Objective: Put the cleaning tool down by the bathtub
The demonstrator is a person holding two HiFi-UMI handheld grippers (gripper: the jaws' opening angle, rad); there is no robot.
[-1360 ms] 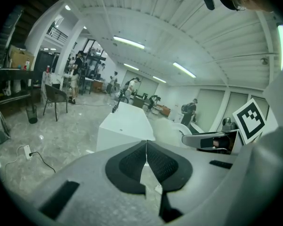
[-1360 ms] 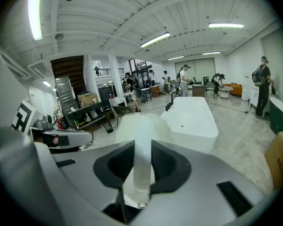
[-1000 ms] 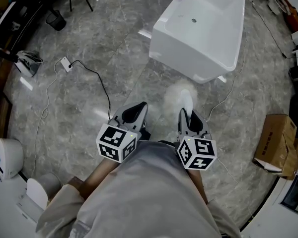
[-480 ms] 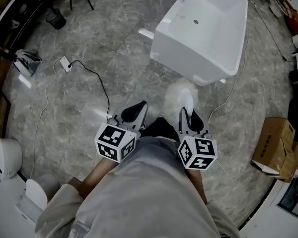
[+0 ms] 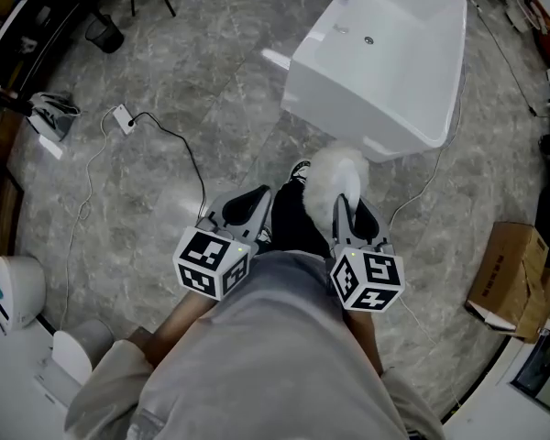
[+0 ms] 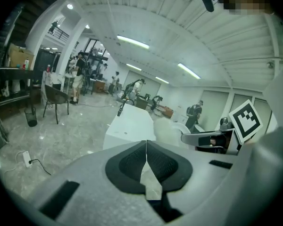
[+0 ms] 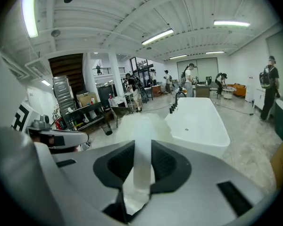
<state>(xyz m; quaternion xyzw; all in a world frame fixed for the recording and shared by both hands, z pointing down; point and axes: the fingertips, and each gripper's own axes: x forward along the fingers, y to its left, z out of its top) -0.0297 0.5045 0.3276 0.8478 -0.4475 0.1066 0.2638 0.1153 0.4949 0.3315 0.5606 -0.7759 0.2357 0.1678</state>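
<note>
Duster (image 5: 337,174): we hold its handle clamped in the right gripper (image 5: 348,209), fluffy head leading at frame centre just below the tub (image 5: 348,108), ready, we judge, for setting down; left gripper (image 5: 248,209) closed on nothing.

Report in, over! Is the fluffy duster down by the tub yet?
Right claw shut on duster handle, not down yet. Left claw shut, empty. Bathtub just ahead; thin cable on floor beside it.
</note>
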